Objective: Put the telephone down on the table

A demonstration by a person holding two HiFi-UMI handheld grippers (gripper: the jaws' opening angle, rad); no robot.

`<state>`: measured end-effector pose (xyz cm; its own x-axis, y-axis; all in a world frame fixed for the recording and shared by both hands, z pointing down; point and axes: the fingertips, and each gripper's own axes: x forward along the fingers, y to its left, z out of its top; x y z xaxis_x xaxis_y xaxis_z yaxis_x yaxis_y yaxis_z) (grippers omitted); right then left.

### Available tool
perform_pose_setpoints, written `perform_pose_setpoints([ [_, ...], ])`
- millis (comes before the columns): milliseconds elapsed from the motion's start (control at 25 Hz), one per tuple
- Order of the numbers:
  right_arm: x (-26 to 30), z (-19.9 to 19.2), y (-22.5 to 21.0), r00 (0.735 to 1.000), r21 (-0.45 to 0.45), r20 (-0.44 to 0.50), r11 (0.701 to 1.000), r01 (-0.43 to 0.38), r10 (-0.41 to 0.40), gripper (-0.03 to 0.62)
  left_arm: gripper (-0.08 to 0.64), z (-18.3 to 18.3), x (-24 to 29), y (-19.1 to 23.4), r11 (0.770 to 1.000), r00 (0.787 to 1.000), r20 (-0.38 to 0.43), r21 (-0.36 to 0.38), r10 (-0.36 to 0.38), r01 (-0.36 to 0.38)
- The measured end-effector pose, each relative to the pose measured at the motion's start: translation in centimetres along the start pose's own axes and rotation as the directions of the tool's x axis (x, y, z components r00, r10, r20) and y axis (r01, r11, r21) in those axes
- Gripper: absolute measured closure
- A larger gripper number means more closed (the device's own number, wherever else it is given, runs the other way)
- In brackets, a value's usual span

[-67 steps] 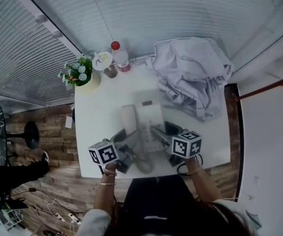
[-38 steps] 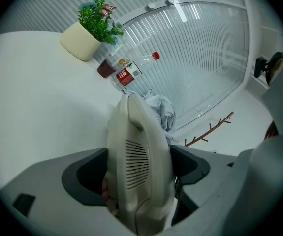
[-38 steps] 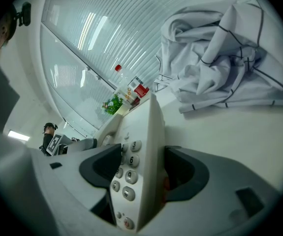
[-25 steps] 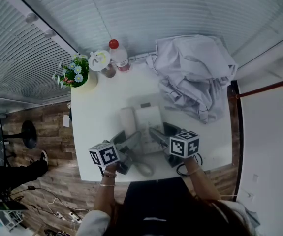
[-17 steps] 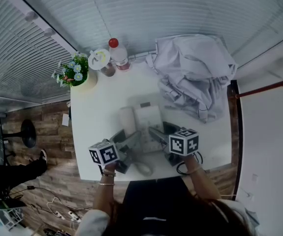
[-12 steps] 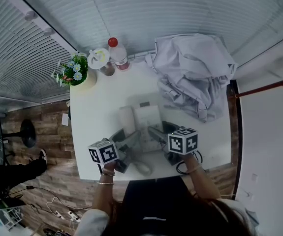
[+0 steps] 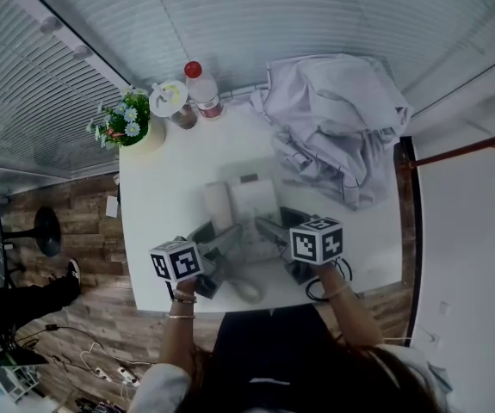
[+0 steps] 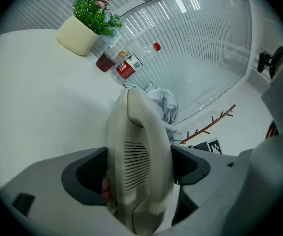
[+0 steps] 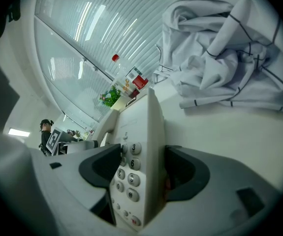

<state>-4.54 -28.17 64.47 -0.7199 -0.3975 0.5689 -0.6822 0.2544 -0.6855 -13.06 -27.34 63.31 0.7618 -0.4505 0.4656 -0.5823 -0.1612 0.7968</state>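
Clamping the handset (image 8: 140, 151), the left gripper (image 7: 215, 246) holds firm; the right gripper (image 7: 273, 231) pinches the base (image 9: 136, 151). The telephone (image 7: 251, 209) is over the near middle of the table (image 7: 161, 188). Advise lowering both ends level, then releasing.

Smooth plastic telephone (image 7: 256, 206); matt white table (image 7: 155, 203).

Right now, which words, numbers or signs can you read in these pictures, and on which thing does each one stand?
"3" on a key of the telephone.
"6" on the key under it.
"9" on the next key down.
"#" on the key under that.
"0" on the key beside "#".
Label of the bottle: red with white print, too blurred to read.
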Motion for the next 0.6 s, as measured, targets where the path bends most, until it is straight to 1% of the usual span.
perform_pose_setpoints([
  [160, -0.07, -0.03, -0.01, 1.0, -0.003, 0.001, 1.0, -0.002, 0.002, 0.308, 0.166, -0.1, -0.17, -0.01, 1.0, 1.0, 0.01, 0.002, 0.003, -0.003],
  [600, -0.54, -0.23, -0.24, 1.0, 0.004, 0.017, 1.0, 0.025, -0.025, 0.305, 0.156, -0.12, -0.97, 0.27, 0.998, 0.998, 0.034, 0.024, 0.058, -0.059],
])
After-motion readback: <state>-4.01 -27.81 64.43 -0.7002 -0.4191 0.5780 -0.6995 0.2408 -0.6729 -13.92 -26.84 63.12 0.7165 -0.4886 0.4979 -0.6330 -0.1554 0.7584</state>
